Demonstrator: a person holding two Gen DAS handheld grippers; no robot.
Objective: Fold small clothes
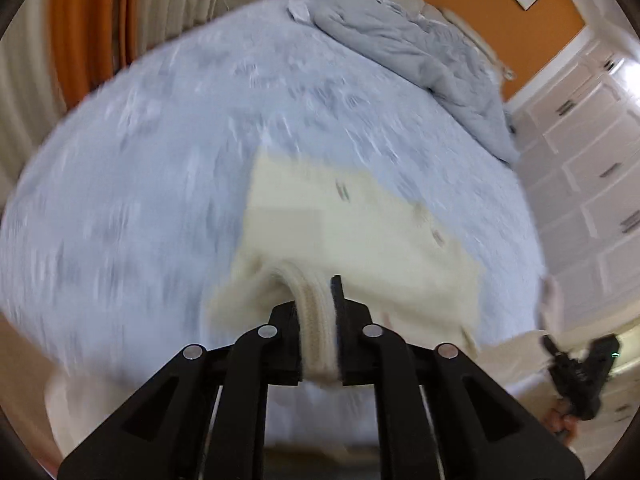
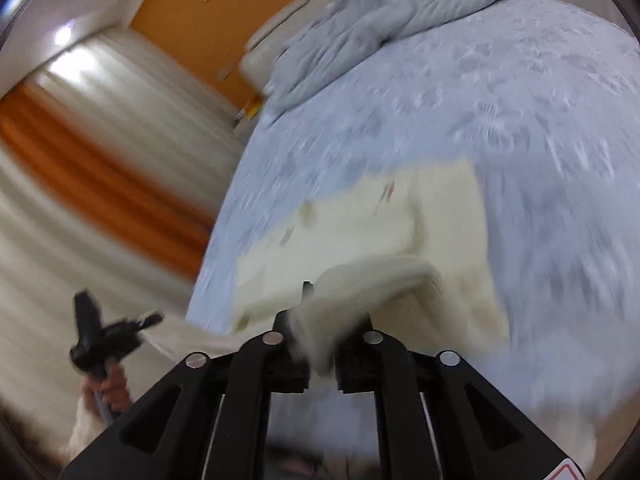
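A cream knitted garment (image 1: pixel 360 224) with small buttons lies spread on a pale blue bedspread (image 1: pixel 140 160). My left gripper (image 1: pixel 318 312) is shut on a ribbed cream edge (image 1: pixel 316 328) of it. In the left wrist view the right gripper (image 1: pixel 576 364) shows at the far right, with cream cloth leading to it. In the right wrist view the garment (image 2: pixel 360 228) lies ahead and my right gripper (image 2: pixel 320 320) is shut on a thick fold of it (image 2: pixel 352 280). The left gripper (image 2: pixel 108 336) shows at the lower left there, holding cloth. Both views are motion-blurred.
A crumpled grey duvet (image 1: pixel 412 52) lies at the head of the bed, against an orange wall (image 1: pixel 532 20). White drawers (image 1: pixel 592 168) stand beside the bed. Cream and orange curtains (image 2: pixel 100 152) hang on the other side.
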